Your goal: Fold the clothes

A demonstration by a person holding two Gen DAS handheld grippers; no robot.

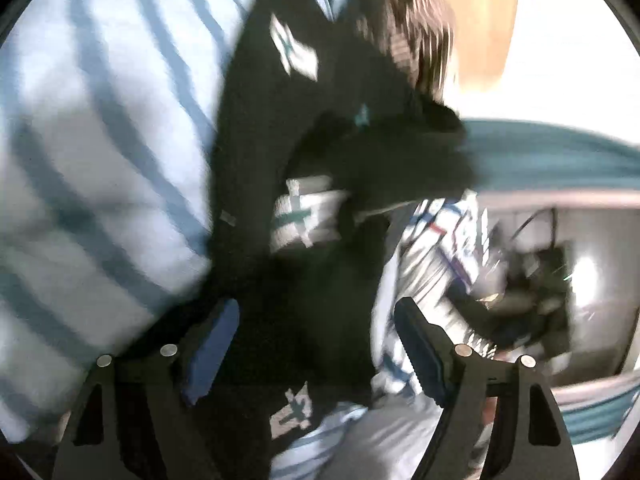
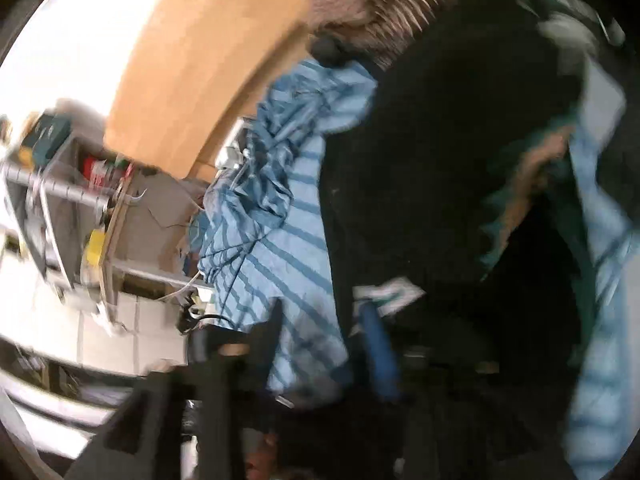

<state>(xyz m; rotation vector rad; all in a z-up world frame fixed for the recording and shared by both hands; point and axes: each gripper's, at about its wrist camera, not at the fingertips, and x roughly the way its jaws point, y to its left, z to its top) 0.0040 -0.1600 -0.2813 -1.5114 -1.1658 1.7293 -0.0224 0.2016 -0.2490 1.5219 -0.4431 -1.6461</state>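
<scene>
A black garment with white and teal patches (image 1: 304, 152) hangs in front of my left gripper (image 1: 320, 344). The left fingers stand apart, with black cloth between them; whether they touch it is unclear. A light blue striped cloth (image 1: 100, 140) fills the left of that view. In the right wrist view the same black garment (image 2: 440, 168) fills the middle and right, with the blue striped cloth (image 2: 296, 248) beside it. My right gripper (image 2: 320, 344) is blurred; a blue pad (image 2: 380, 352) lies against the black cloth. Both views are motion-blurred.
A brown striped garment (image 1: 420, 40) lies above the black one. A white checked cloth (image 1: 440, 248) hangs at the right. A teal cloth (image 1: 552, 152) lies behind. A wooden surface (image 2: 192, 80) and a cluttered shelf (image 2: 80, 200) show in the right wrist view.
</scene>
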